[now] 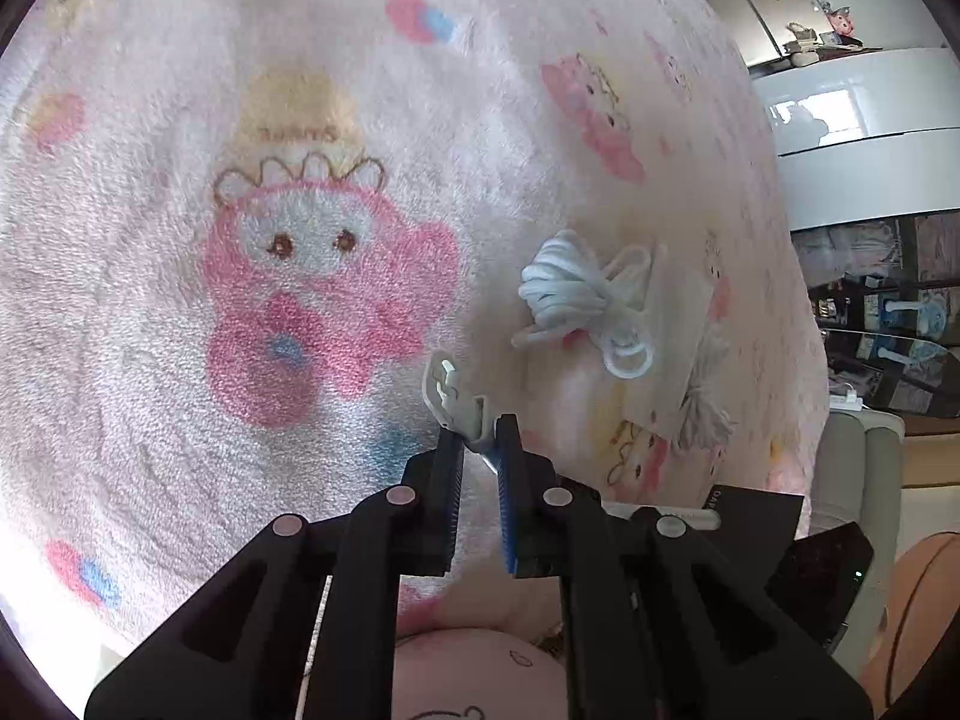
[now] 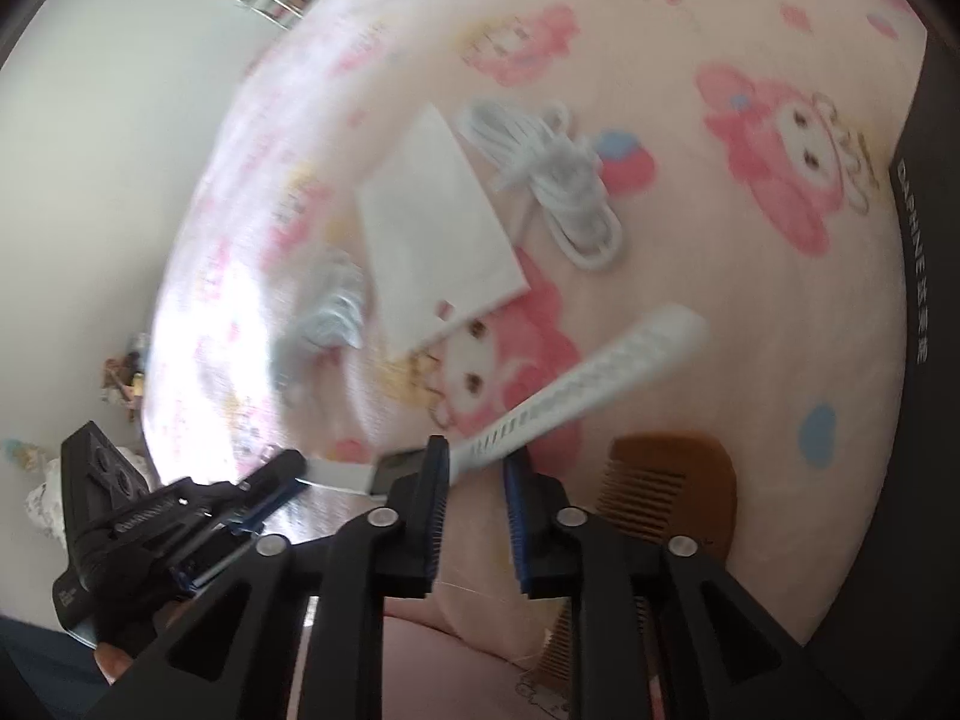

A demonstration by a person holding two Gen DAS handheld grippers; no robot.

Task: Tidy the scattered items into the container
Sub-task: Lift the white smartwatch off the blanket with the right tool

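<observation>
In the left wrist view my left gripper is shut on a small white-grey clip-like object that sticks out past its tips above the blanket. A coiled white cable lies further right. In the blurred right wrist view my right gripper has its jaws a little apart. The near end of a long white perforated comb sits between the tips, with no pad seen pressing on it. A brown comb lies beside the right finger. The left gripper shows at lower left. The black box stands at the right.
A fluffy pink cartoon blanket covers the surface. A white flat pouch with a tassel lies by the cable. The black box's corner shows at lower right. White cabinets and shelves stand beyond the blanket's edge.
</observation>
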